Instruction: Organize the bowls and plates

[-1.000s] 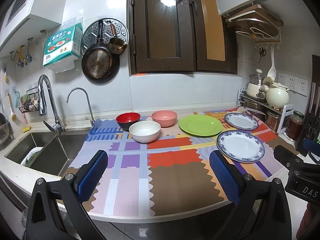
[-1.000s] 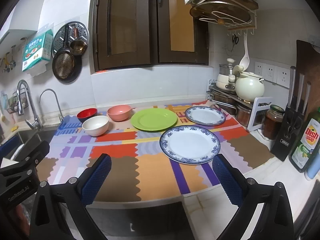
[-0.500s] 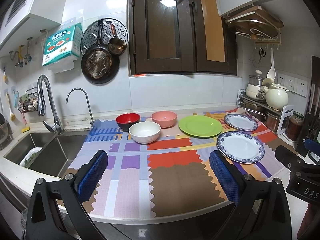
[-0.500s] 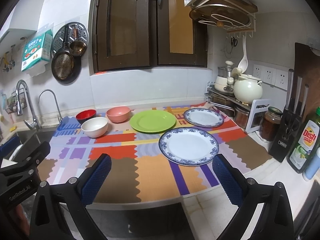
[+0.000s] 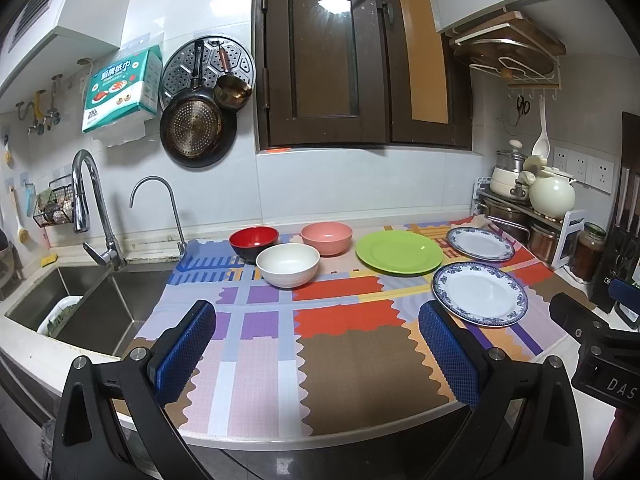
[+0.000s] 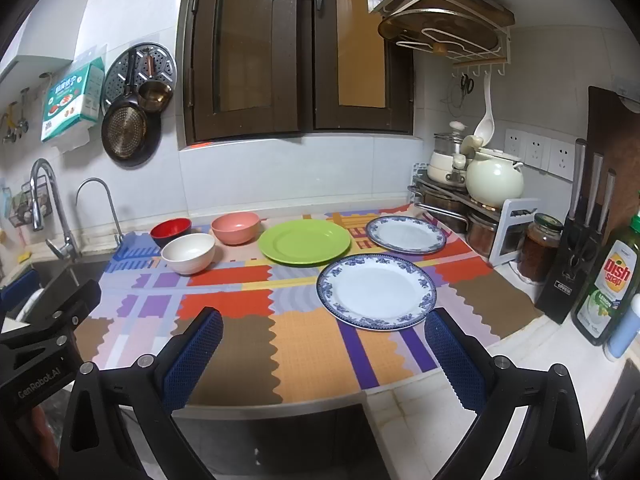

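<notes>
Where knives stand, a green bottle (image 6: pixel 610 286) reads "Dish soap".

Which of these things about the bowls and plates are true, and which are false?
1. Three bowls sit on the mat. True: red bowl, white bowl, pink bowl.
2. The green plate is stacked on a blue-rimmed plate. False: it lies alone, flat on the mat.
3. The left gripper holds a bowl. False: it is open and empty.
4. The right gripper is open. True.
5. The white bowl is in the sink. False: it is on the mat.
</notes>
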The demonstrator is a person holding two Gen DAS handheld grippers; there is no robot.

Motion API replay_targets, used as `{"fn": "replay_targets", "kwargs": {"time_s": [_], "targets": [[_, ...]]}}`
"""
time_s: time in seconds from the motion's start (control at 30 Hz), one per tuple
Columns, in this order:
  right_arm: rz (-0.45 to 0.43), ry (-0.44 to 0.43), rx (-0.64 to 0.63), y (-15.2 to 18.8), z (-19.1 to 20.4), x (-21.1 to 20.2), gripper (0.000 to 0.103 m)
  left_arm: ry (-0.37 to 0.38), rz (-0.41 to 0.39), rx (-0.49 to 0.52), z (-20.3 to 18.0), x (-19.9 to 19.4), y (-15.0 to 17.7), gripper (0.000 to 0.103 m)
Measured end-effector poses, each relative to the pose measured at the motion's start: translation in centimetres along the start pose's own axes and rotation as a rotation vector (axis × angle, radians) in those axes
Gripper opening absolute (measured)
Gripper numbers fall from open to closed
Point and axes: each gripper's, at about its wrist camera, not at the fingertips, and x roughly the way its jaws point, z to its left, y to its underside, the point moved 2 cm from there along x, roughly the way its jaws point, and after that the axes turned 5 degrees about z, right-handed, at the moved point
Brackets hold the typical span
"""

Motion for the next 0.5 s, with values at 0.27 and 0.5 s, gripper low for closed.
{"fn": "replay_targets", "kwargs": {"time_s": [0.27, 0.5], "targets": [[-0.001, 0.004, -0.002, 0.04, -0.03, 0.09, 0.102, 0.0, -0.001, 0.0, -0.06, 0.04, 0.07, 0.103], [0.002, 0.008, -0.003, 0.05, 0.1, 0.24, 0.102, 0.004, 0.004, 0.001, 0.03, 0.26, 0.05, 0.103]]}}
